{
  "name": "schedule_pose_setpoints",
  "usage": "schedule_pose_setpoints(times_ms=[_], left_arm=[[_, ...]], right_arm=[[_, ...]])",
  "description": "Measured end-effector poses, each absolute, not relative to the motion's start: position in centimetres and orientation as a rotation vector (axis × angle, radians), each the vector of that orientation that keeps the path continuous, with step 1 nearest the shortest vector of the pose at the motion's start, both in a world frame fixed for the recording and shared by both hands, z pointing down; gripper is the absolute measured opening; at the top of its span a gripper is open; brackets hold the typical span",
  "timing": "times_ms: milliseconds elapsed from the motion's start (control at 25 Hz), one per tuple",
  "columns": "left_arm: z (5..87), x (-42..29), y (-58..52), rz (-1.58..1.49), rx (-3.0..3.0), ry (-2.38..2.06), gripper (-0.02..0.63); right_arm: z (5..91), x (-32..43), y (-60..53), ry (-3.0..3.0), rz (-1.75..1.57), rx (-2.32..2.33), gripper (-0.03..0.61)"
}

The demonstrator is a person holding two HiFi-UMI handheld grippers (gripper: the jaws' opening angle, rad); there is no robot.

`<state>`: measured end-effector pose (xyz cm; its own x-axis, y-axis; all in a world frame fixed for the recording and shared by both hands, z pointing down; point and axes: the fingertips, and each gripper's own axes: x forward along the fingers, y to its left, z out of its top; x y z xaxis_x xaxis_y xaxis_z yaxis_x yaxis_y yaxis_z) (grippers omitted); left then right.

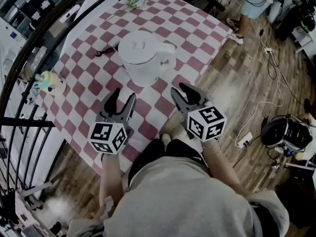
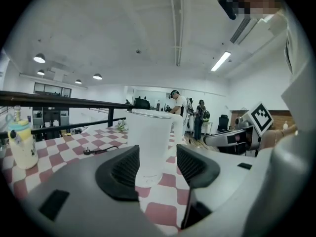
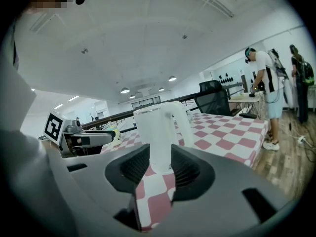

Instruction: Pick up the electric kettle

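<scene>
Left claw (image 1: 123, 94), right claw (image 1: 181, 89) agape; head view shows kettle (image 1: 143, 58) untouched

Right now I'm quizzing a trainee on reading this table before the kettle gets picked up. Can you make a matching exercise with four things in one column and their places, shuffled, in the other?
Things
1. electric kettle
2. black plug
3. yellow bottle
4. left gripper

Places
A. at the left edge of the checked cloth
B. in the middle of the cloth
C. flat on the cloth, just left of the kettle
D. over the near part of the cloth, jaws apart, short of the kettle

Pairs: 1-B, 2-C, 3-A, 4-D
</scene>
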<state>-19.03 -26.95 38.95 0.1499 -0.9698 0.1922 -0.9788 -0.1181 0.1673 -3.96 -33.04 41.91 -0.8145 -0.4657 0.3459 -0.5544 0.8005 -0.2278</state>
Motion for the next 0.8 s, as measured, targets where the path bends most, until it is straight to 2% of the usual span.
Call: schedule_pose_setpoints(times_ms=[200, 360, 560, 800], left_arm=[[38.7, -20.4, -28.7, 0.098, 2.246, -1.855, 0.263], [38.8, -20.8, -30.0, 0.16, 2.327, -1.797, 0.316], [40.1, -21.4, -31.3, 0.213, 2.365, -1.728, 0.359], [42.3, -22.5, -33.2, 0.233, 2.385, -1.664, 0.379]], right_arm=[[41.8, -4.4, -34.6, -2.683, 0.446, 0.817, 0.127], [41.9, -5.0, -35.5, -2.654, 0.384, 0.82, 0.13], [42.5, -5.9, -37.2, -2.62, 0.34, 0.851, 0.156], [43.3, -6.3, -39.8, -2.582, 0.292, 0.912, 0.179]])
